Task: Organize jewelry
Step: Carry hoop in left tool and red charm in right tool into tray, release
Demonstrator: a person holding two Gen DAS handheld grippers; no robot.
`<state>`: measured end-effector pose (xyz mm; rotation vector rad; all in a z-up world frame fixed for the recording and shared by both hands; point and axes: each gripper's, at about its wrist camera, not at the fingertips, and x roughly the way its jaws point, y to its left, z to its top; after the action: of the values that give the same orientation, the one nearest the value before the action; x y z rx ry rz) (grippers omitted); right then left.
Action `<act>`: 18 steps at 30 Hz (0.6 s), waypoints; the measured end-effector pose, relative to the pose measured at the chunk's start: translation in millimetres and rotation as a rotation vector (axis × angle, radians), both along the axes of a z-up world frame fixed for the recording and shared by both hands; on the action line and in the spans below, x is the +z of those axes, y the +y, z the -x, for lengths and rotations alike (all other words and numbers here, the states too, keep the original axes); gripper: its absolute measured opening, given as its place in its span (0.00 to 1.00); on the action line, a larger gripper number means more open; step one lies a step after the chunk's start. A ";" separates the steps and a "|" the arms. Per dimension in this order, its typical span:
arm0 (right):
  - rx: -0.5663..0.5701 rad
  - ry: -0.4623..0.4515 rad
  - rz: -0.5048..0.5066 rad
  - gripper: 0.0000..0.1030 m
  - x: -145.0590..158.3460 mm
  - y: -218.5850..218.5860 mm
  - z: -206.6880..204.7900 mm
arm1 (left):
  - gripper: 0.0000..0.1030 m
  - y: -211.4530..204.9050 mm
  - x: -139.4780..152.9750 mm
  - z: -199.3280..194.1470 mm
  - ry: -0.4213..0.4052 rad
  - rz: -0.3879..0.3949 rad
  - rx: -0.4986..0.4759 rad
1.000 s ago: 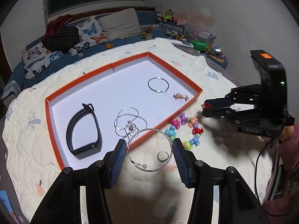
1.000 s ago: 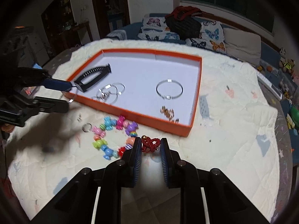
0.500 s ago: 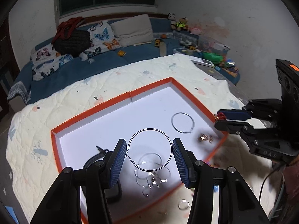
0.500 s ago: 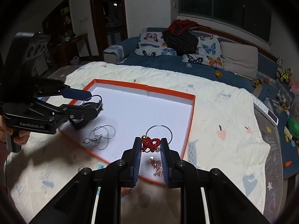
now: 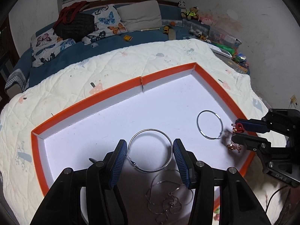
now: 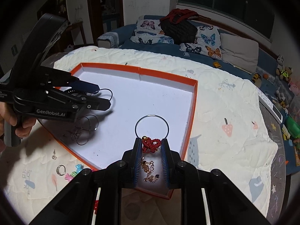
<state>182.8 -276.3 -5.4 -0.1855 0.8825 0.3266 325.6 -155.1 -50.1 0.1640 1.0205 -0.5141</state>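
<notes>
I have both pieces in hand over the orange tray (image 5: 88, 103), and the drop turns on what lies straight below each gripper. My left gripper (image 5: 150, 152) is clenched on the large hoop earring (image 5: 150, 150), the hoop spanning flat from pad to pad, with bare white floor ahead of the tips and the tangle of thin silver hoops (image 5: 168, 196) just behind and below them. My right gripper (image 6: 151, 146) is clamped on the red knotted bracelet (image 6: 151, 144) at its very tips; the gold chain (image 6: 150, 170) lies under the gripper, behind the tips, and the silver bangle (image 6: 151, 126) sits just ahead. I judge the right one nearer its landing spot, between chain and bangle.
</notes>
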 end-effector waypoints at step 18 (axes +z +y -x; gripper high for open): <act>-0.026 0.010 -0.019 0.39 -0.1 -5.2 0.1 | 0.53 -3.2 -4.3 -5.3 0.009 0.004 0.008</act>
<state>182.8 -281.5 -5.4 -0.1548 0.8905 0.3113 330.9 -158.3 -54.4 0.1539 1.0281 -0.5099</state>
